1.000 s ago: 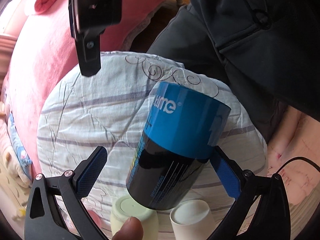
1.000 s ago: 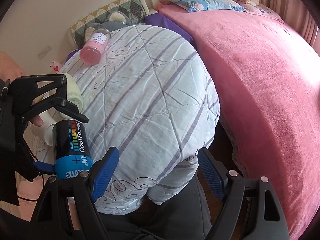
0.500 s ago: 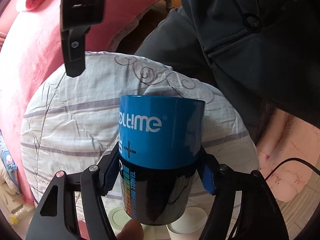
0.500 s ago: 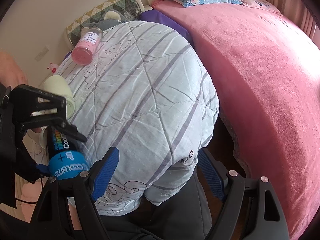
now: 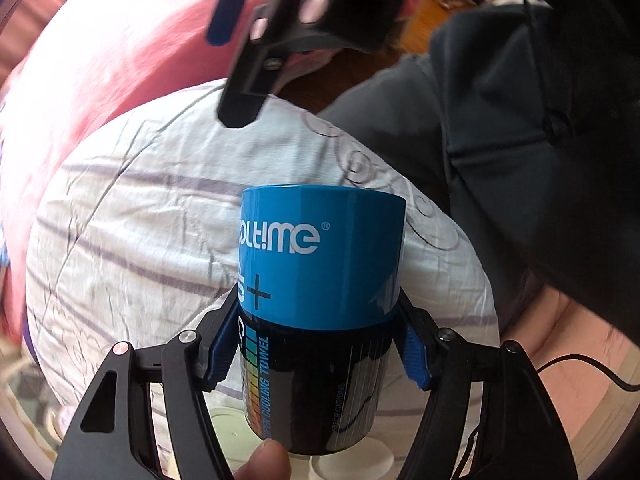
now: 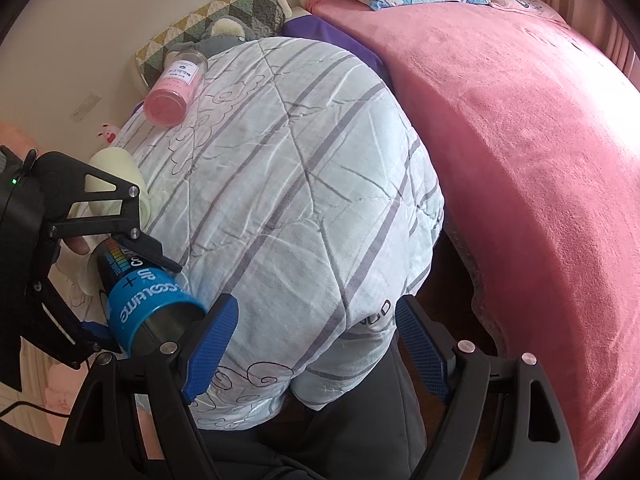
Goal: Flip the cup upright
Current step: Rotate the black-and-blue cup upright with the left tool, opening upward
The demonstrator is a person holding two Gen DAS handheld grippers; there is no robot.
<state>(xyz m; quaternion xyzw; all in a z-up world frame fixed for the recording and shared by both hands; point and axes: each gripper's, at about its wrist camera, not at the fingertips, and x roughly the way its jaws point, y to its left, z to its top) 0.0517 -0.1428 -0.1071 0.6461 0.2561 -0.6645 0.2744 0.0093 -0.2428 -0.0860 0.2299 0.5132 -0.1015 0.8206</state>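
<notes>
Your left claw (image 5: 316, 344) was clenched on the blue-and-black cup (image 5: 320, 300), its blue pads pressed to both sides at the seam between the blue band and the black body. The cup was held in the air above the striped quilt (image 5: 140, 240), tilted; from your right wrist camera its open mouth (image 6: 168, 328) pointed down toward that camera. Your right claw (image 6: 316, 348) was released, fingers spread wide with nothing between them, just beside the cup. A pale green cup (image 6: 116, 184) and a white cup (image 5: 352, 464) lay behind the left claw. A pink-filled jar (image 6: 176, 88) lay on the quilt's far edge, beside the pink bed (image 6: 520, 140).
</notes>
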